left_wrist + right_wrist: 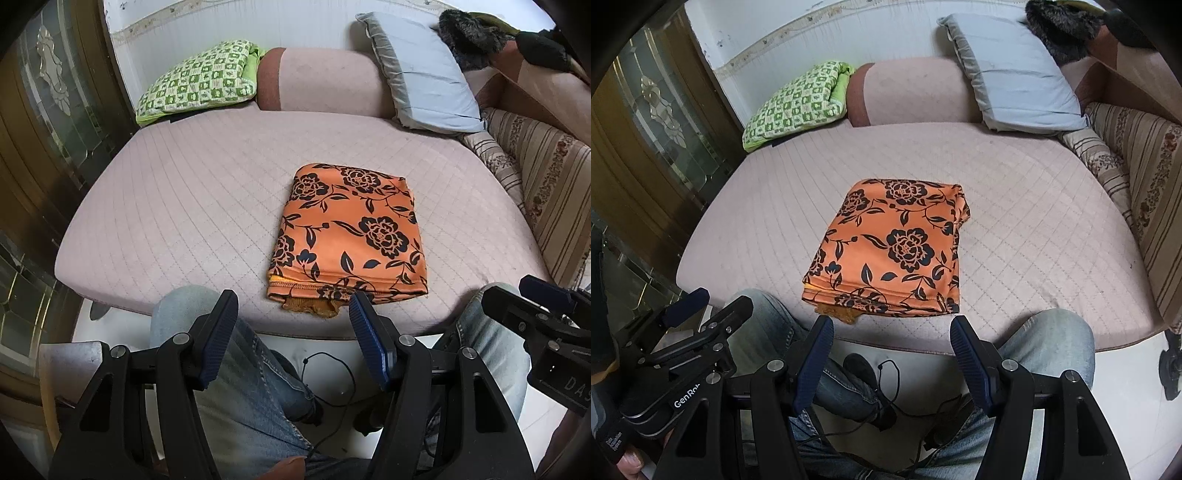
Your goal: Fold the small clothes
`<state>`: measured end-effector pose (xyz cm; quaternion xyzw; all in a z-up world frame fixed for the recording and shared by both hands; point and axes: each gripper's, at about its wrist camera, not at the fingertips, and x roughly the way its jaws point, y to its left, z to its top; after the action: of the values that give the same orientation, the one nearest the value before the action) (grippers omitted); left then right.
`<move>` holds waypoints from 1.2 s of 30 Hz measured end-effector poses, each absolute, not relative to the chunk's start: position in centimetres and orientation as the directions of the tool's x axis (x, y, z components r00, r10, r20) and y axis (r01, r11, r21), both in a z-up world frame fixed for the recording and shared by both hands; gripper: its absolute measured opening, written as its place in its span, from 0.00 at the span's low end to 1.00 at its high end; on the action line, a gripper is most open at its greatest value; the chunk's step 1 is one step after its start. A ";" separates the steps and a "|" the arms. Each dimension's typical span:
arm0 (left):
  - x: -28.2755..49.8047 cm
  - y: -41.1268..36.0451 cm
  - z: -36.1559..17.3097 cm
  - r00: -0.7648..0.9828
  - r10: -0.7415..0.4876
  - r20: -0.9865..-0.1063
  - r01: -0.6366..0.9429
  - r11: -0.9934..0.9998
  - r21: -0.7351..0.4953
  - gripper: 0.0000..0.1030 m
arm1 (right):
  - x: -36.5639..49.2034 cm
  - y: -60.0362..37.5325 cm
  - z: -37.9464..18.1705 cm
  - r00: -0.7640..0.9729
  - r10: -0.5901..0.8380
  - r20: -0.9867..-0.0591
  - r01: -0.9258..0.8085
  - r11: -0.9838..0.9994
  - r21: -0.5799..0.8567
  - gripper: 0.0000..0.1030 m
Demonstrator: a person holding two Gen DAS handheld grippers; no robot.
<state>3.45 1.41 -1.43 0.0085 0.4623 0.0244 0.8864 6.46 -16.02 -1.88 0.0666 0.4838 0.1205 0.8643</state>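
**Folded floral garment on pink cushion, both grippers spread and empty**

Seen left to right from the left wrist: a glass-panelled wooden door (pixel 55 122), a green checked pillow (pixel 199 79) against the wall, a pink bolster (pixel 325 83) just beside it, a pale blue pillow (pixel 424 74) leaning at the back, a striped floral cushion (pixel 546 192) along the right edge. Lying flat near the front edge of the quilted pink cushion (pixel 177 206): an orange garment (pixel 351 236) with black flowers, folded into a neat rectangle, touched by neither tool. Left gripper (pixel 293 314) held above denim-clad knees (pixel 192 306), fingers spread wide, nothing between them. Right gripper (pixel 539 306) visible only in part at the far right edge here.

From the right wrist: right gripper (pixel 892 339) likewise spread wide and empty, just short of the cushion's front edge, with a black cable (pixel 886 391) on the floor below. Shown only here: the left tool's "GenRo" lettering, and a fingertip at the lower left corner.
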 end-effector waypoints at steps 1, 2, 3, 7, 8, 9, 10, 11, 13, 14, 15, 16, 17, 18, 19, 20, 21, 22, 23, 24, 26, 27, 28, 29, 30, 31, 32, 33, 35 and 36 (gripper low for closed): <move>3.7 1.4 -1.5 0.569 0.053 -0.821 -0.038 0.999 0.038 0.61 | 6.7 -16.1 -2.0 0.499 0.273 -0.823 -0.142 0.962 0.233 0.62; 3.9 1.5 -1.6 0.568 0.054 -0.821 -0.038 0.999 0.039 0.61 | 7.0 -16.1 -2.1 0.496 0.275 -0.824 -0.142 0.961 0.236 0.62; 4.1 1.4 -1.6 0.566 0.056 -0.822 -0.040 0.998 0.040 0.61 | 7.1 -16.2 -2.2 0.494 0.276 -0.825 -0.139 0.961 0.238 0.62; 4.7 1.5 -1.8 0.560 0.058 -0.826 -0.043 0.998 0.041 0.61 | 7.5 -16.2 -2.4 0.490 0.273 -0.828 -0.133 0.962 0.238 0.62; 4.9 1.5 -1.8 0.558 0.058 -0.828 -0.043 0.998 0.041 0.61 | 7.7 -16.3 -2.4 0.489 0.273 -0.829 -0.132 0.962 0.239 0.62; 4.9 1.4 -1.9 0.557 0.058 -0.828 -0.043 0.998 0.041 0.61 | 7.8 -16.3 -2.5 0.487 0.274 -0.829 -0.133 0.962 0.239 0.62; 5.0 1.3 -2.0 0.555 0.056 -0.830 -0.040 0.998 0.041 0.61 | 7.8 -16.3 -2.5 0.486 0.273 -0.830 -0.131 0.962 0.240 0.62; 5.1 1.2 -2.1 0.552 0.056 -0.832 -0.038 0.998 0.042 0.61 | 7.9 -16.4 -2.6 0.485 0.272 -0.831 -0.130 0.962 0.239 0.62; 5.3 1.2 -2.3 0.548 0.054 -0.835 -0.034 0.999 0.042 0.61 | 8.2 -16.4 -2.7 0.481 0.275 -0.833 -0.131 0.961 0.242 0.62; 5.3 1.2 -2.4 0.545 0.053 -0.837 -0.035 0.999 0.040 0.61 | 8.3 -16.4 -2.8 0.478 0.276 -0.834 -0.130 0.961 0.243 0.62; 5.4 1.2 -2.4 0.543 0.053 -0.838 -0.035 0.999 0.040 0.61 | 8.4 -16.4 -2.8 0.476 0.275 -0.835 -0.130 0.961 0.242 0.62; 5.5 1.3 -2.5 0.540 0.052 -0.840 -0.038 0.999 0.038 0.61 | 8.5 -16.4 -2.9 0.473 0.275 -0.837 -0.132 0.961 0.242 0.62; 5.5 1.3 -2.6 0.538 0.052 -0.841 -0.039 0.999 0.037 0.61 | 8.6 -16.4 -2.8 0.472 0.276 -0.837 -0.134 0.961 0.241 0.62; 5.6 1.4 -2.7 0.535 0.052 -0.844 -0.040 0.999 0.036 0.61 | 8.6 -16.3 -2.8 0.473 0.275 -0.837 -0.133 0.962 0.240 0.62; 5.6 1.4 -2.8 0.533 0.052 -0.844 -0.040 0.999 0.036 0.61 | 8.6 -16.2 -2.9 0.473 0.274 -0.837 -0.133 0.962 0.239 0.62; 5.7 1.4 -2.8 0.533 0.053 -0.844 -0.041 0.998 0.037 0.61 | 8.6 -16.2 -2.9 0.474 0.274 -0.837 -0.133 0.962 0.240 0.62; 5.7 1.4 -2.8 0.534 0.055 -0.844 -0.043 0.998 0.038 0.61 | 8.7 -16.2 -2.9 0.476 0.276 -0.835 -0.133 0.961 0.242 0.62; 5.7 1.5 -2.8 0.534 0.057 -0.844 -0.044 0.998 0.039 0.61 | 8.8 -16.2 -2.9 0.476 0.275 -0.835 -0.133 0.961 0.241 0.62; 5.7 1.5 -2.8 0.534 0.057 -0.843 -0.045 0.998 0.039 0.61 | 8.8 -16.1 -2.9 0.475 0.275 -0.836 -0.131 0.961 0.242 0.62; 5.8 1.5 -2.8 0.534 0.057 -0.844 -0.046 0.998 0.038 0.61 | 8.8 -16.1 -2.9 0.474 0.278 -0.836 -0.132 0.961 0.244 0.62; 5.8 1.5 -2.8 0.534 0.058 -0.844 -0.045 0.998 0.040 0.61 | 8.7 -16.0 -2.9 0.473 0.279 -0.836 -0.131 0.960 0.246 0.62; 5.8 1.5 -2.8 0.534 0.058 -0.844 -0.045 0.998 0.040 0.61 | 8.7 -15.9 -2.9 0.474 0.278 -0.835 -0.131 0.960 0.246 0.62; 5.8 1.5 -2.8 0.533 0.057 -0.844 -0.044 0.998 0.039 0.61 | 8.8 -15.9 -2.9 0.474 0.279 -0.835 -0.132 0.960 0.246 0.62; 5.8 1.5 -2.9 0.533 0.057 -0.844 -0.044 0.998 0.040 0.61 | 8.8 -16.0 -2.9 0.475 0.280 -0.834 -0.131 0.960 0.247 0.62; 5.8 1.6 -2.8 0.533 0.058 -0.844 -0.044 0.998 0.040 0.61 | 8.8 -15.9 -3.0 0.476 0.280 -0.834 -0.130 0.960 0.248 0.62; 5.7 1.5 -2.9 0.532 0.056 -0.845 -0.044 0.998 0.039 0.61 | 8.8 -16.0 -2.9 0.479 0.281 -0.832 -0.127 0.960 0.251 0.62; 5.7 1.5 -2.9 0.532 0.055 -0.845 -0.044 0.998 0.037 0.61 | 8.8 -16.1 -2.9 0.480 0.282 -0.831 -0.126 0.959 0.252 0.62; 5.7 1.5 -2.9 0.533 0.053 -0.845 -0.043 0.998 0.035 0.61 | 8.8 -16.1 -2.9 0.481 0.282 -0.830 -0.124 0.959 0.254 0.62; 5.6 1.5 -2.8 0.534 0.056 -0.844 -0.046 0.998 0.037 0.61 | 8.8 -16.2 -2.9 0.481 0.283 -0.829 -0.125 0.959 0.255 0.62; 5.6 1.5 -2.9 0.534 0.055 -0.844 -0.046 0.998 0.037 0.61 | 8.8 -16.2 -2.9 0.481 0.283 -0.830 -0.125 0.959 0.255 0.62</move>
<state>5.63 1.54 -2.87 0.0051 0.4817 0.0288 0.8758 8.85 -16.21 -2.88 0.0800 0.4953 0.1189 0.8568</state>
